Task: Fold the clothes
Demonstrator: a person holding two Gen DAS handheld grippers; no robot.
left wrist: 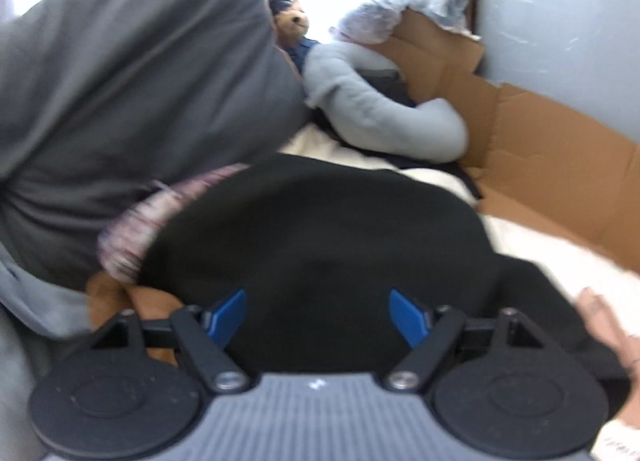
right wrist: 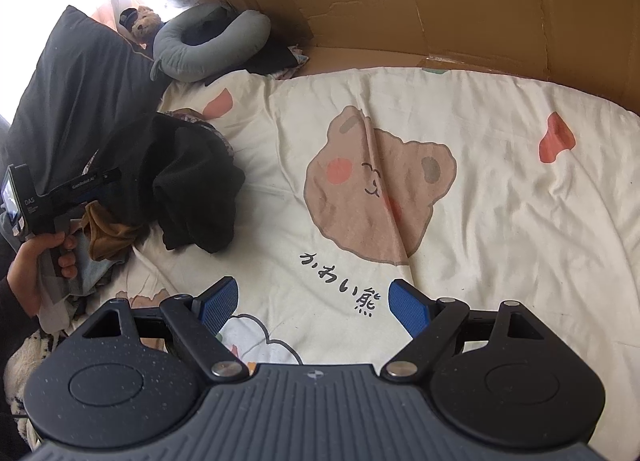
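Crumpled black fabric garment (right wrist: 188,189) heaped at left edge of cream bear-print bed sheet (right wrist: 480,201), directly ahead of left claw (left wrist: 318,315), jaws wide, nothing gripped. Right claw (right wrist: 314,307) also open, empty, over bare sheet, farther away. Left nearer.

Daylight flooded in from the upper left, ahead of both claws, and blew out to white glare. The left wrist view was smeared with motion blur; the right wrist view stayed sharp. Fisheye bending curved the edges, with dark corners.
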